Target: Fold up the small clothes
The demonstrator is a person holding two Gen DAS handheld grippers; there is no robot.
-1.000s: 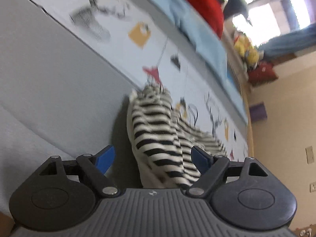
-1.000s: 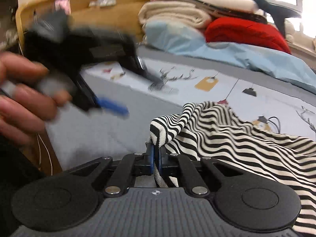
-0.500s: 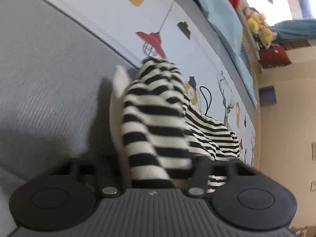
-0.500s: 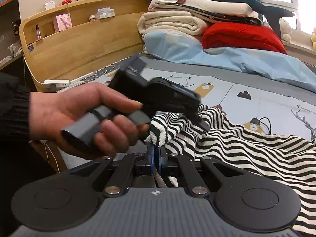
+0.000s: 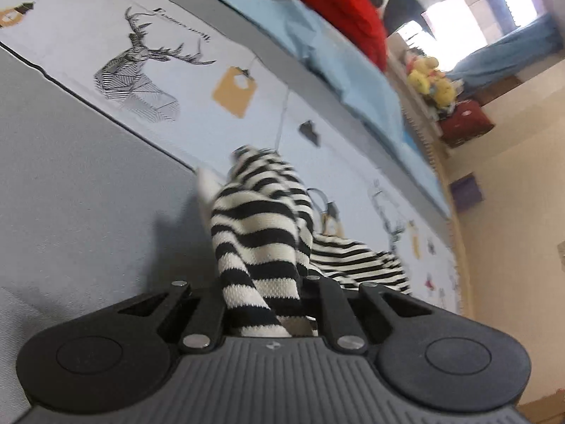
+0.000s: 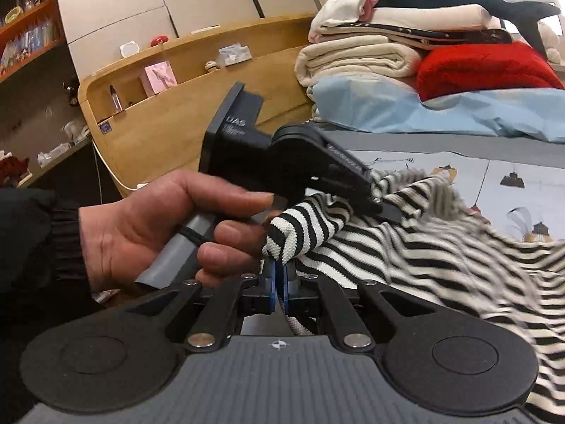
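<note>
striped knit garment is hanging over the bed, both the left claw and right claw pinching one bunched edge, so uneven pulling is risking a slip or crooked fold.

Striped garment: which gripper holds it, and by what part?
Both: the right gripper pinches a folded edge of the striped garment; the left gripper clamps a bunched fold.

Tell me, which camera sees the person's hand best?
The right wrist view: the left hand shows whole, gripping the left gripper's handle beside the striped garment. The left wrist view shows no hand, only its own jaws around the cloth.
</note>
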